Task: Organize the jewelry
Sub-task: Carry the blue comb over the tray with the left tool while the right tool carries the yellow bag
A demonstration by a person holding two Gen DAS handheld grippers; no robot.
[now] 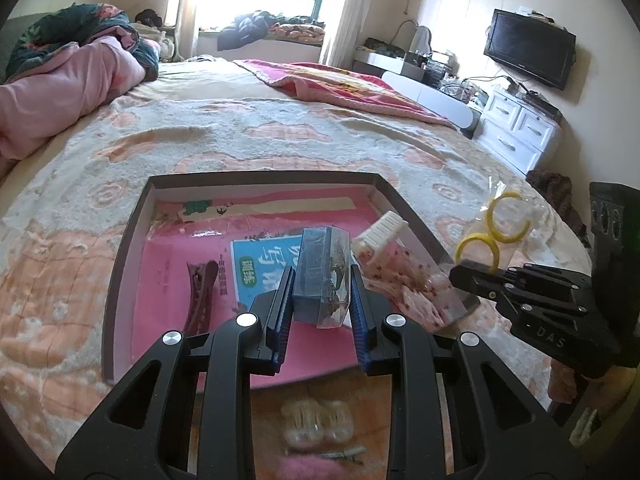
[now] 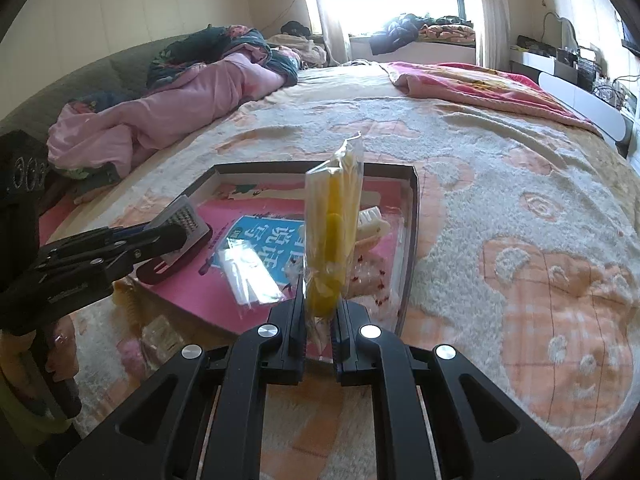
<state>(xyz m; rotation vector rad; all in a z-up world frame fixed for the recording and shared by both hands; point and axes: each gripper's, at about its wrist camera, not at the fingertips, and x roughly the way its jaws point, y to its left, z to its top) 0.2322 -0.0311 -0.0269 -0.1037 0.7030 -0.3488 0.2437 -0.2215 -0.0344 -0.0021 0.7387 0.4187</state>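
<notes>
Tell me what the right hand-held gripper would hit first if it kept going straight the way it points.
Probably the pink book lying in the shallow dark-rimmed cardboard tray. The right hand-held gripper, clamping a clear bag of yellow rings, angles down toward it; depth is uncertain.

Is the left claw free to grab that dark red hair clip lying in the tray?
Probably not yet. The left claw is already shut on a small clear box, so it has no spare grip. The hair clip itself lies uncovered in the tray, just left of the claw.
</notes>
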